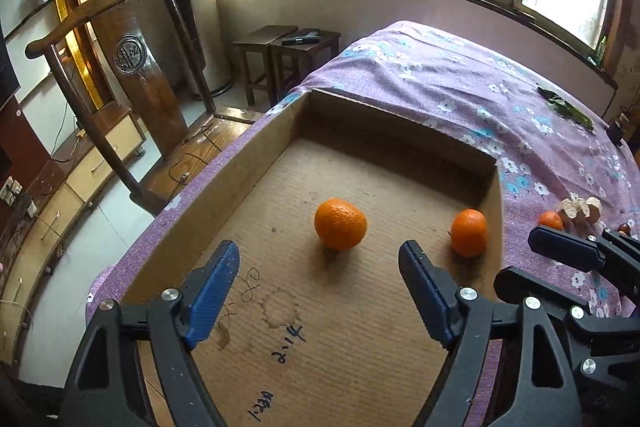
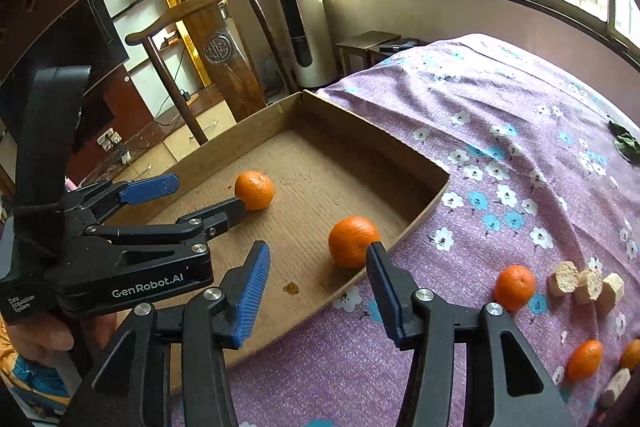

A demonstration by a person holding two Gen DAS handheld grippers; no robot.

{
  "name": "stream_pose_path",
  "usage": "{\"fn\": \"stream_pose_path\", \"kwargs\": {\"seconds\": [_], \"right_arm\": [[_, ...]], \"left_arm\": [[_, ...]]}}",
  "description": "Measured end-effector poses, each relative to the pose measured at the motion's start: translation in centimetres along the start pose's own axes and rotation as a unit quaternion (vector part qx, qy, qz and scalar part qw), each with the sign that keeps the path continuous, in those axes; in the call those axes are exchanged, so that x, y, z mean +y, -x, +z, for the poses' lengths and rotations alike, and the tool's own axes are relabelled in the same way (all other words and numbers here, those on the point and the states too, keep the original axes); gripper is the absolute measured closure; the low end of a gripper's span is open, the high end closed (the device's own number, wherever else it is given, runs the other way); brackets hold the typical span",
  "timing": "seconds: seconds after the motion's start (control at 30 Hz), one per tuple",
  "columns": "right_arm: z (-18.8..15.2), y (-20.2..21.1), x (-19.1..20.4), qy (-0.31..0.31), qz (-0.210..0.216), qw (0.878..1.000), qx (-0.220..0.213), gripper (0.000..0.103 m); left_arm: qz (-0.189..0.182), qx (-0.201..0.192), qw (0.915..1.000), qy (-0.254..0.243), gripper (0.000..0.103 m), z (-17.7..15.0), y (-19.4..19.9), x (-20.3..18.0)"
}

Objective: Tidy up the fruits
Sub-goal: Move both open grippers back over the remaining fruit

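Oranges: two (image 1: 340, 224) (image 1: 469, 232) lie inside the cardboard box (image 1: 224, 187); left gripper (image 1: 320, 267) and right gripper (image 2: 318, 259) above it, both spread, empty.

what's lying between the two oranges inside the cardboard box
Nothing: in both wrist views the stretch of cardboard box floor between the middle orange and the orange by the right wall is bare.

Two oranges in the shallow cardboard tray (image 2: 420, 163): one orange (image 2: 254, 189) mid-floor, another orange (image 2: 353, 241) against the right wall. Three loose oranges (image 2: 514, 287) lie outside on the floral bedspread, right of tray.
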State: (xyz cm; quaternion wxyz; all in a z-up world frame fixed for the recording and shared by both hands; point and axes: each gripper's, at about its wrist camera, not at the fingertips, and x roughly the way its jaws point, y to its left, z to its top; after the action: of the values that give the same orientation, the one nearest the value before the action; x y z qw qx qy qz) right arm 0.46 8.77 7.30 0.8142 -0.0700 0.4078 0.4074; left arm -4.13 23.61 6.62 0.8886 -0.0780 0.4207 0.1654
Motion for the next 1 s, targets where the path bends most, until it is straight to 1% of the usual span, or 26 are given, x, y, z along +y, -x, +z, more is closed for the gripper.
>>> {"fn": "stream_pose_path", "kwargs": {"seconds": [0.2,0.4,0.7,0.83,1.0], "right_arm": [[-2.1,3.6,-2.1,-0.031,-0.023,0.999,-0.02,0.046],[-5.0,6.7,-4.8,-0.067,-0.052,0.996,-0.027,0.046],[-9.7,10.7,-9.4,-0.121,-0.1,0.987,-0.03,0.046],[-11.7,12.1,-11.3,-0.142,-0.114,0.983,-0.033,0.046],[-13.2,12.9,-13.1,-0.162,-0.124,0.978,-0.031,0.046]], "left_arm": [[-0.033,-0.018,0.9992,-0.01,0.021,-0.6,2.0,-2.7],[-0.062,-0.019,0.9974,-0.03,0.021,-1.4,2.9,-6.0],[-0.106,-0.007,0.9918,-0.071,0.021,-2.9,3.3,-11.5],[-0.126,0.008,0.9885,-0.083,0.021,-3.3,2.6,-13.9],[-0.148,0.027,0.9844,-0.092,0.021,-3.5,1.5,-16.1]]}}
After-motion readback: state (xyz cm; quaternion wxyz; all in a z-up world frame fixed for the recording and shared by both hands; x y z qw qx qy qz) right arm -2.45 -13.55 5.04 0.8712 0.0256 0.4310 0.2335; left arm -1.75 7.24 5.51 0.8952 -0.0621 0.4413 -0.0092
